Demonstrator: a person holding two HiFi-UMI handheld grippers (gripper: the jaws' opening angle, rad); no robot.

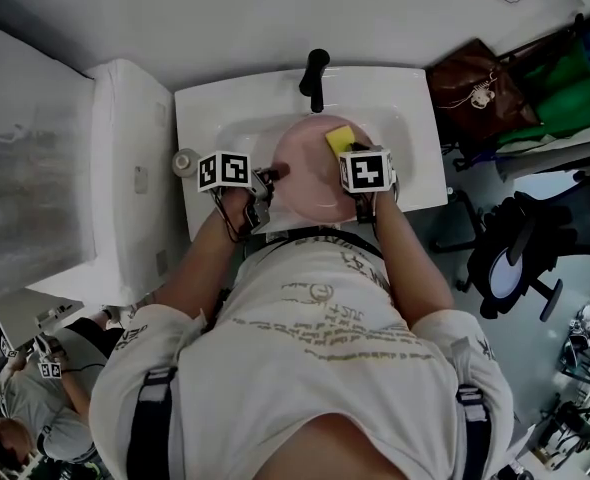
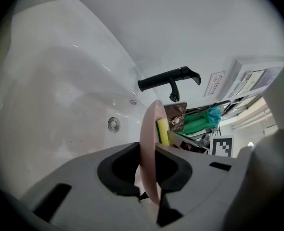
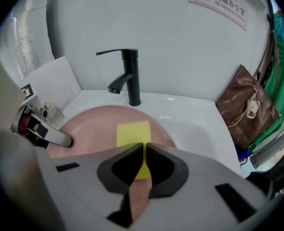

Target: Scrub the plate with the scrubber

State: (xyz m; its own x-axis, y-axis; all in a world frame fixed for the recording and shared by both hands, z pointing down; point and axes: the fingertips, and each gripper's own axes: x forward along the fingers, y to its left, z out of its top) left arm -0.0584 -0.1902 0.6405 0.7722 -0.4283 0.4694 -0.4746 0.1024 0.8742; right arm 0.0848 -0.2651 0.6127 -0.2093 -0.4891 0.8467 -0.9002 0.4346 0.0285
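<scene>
A pink plate [image 1: 300, 173] is held tilted over the white sink [image 1: 405, 108]. My left gripper [image 1: 272, 176] is shut on its left rim. In the left gripper view the plate [image 2: 150, 129] stands edge-on between the pads of that gripper [image 2: 150, 174]. A yellow scrubber [image 1: 339, 139] lies flat against the plate's upper right face, and my right gripper [image 1: 354, 158] is shut on it. In the right gripper view the scrubber [image 3: 134, 134] sticks out ahead of the right gripper [image 3: 143, 153] and rests on the plate [image 3: 91, 121]. The left gripper's fingers [image 3: 53, 137] grip the rim at the left.
A black faucet [image 1: 315, 73] stands at the back of the sink, just beyond the plate. A small round bottle [image 1: 184, 161] sits on the sink's left corner. A brown bag [image 1: 470, 93] and green bags hang to the right. A black chair [image 1: 515, 258] stands on the floor at right.
</scene>
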